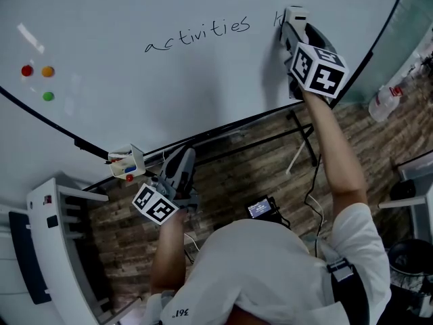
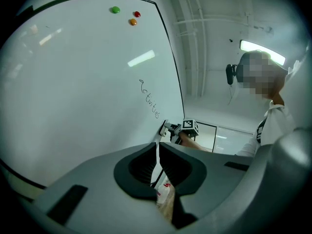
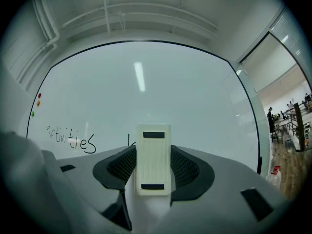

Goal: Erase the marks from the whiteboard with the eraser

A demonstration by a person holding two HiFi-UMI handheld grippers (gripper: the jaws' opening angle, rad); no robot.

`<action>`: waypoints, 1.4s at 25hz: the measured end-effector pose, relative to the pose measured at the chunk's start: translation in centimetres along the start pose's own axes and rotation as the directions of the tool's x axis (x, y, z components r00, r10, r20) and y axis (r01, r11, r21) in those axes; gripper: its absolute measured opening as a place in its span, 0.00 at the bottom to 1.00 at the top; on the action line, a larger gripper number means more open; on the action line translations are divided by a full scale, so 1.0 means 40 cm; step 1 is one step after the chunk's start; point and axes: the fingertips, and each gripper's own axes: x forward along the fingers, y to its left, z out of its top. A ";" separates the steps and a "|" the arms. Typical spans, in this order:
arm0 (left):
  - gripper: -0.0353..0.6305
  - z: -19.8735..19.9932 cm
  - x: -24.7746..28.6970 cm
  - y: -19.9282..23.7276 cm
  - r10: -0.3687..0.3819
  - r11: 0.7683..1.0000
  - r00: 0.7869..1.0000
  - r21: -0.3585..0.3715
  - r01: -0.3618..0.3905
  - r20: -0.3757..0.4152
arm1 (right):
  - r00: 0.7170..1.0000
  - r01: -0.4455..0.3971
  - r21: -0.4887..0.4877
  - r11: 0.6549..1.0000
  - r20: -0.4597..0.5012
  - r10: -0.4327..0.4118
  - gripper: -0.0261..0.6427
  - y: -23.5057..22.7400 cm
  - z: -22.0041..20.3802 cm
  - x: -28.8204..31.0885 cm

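The whiteboard (image 1: 169, 93) carries the handwritten word "activities" (image 1: 196, 35) and a short stroke (image 1: 276, 19) just right of it. My right gripper (image 1: 292, 27) is shut on a white eraser (image 3: 153, 159), pressed to the board beside that stroke. The right gripper view shows the eraser between the jaws, with the word (image 3: 70, 138) to its left and the stroke (image 3: 130, 140) at its edge. My left gripper (image 1: 181, 162) hangs low below the board's bottom edge, jaws closed with nothing held. The left gripper view shows the right gripper (image 2: 176, 131) at the board.
Three round magnets, red (image 1: 26, 70), orange (image 1: 47, 72) and green (image 1: 48, 96), stick to the board's left part. A small marker holder (image 1: 126, 162) hangs at the bottom edge. A board stand leg (image 1: 301, 141) and cables lie on the wood floor. A white rack (image 1: 47, 249) stands at left.
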 end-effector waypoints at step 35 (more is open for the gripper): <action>0.06 0.072 -0.103 0.099 -0.066 0.997 0.998 -0.027 0.066 -0.015 | 1.000 0.009 -0.051 0.999 0.009 -0.008 0.40 0.320 -0.008 -0.025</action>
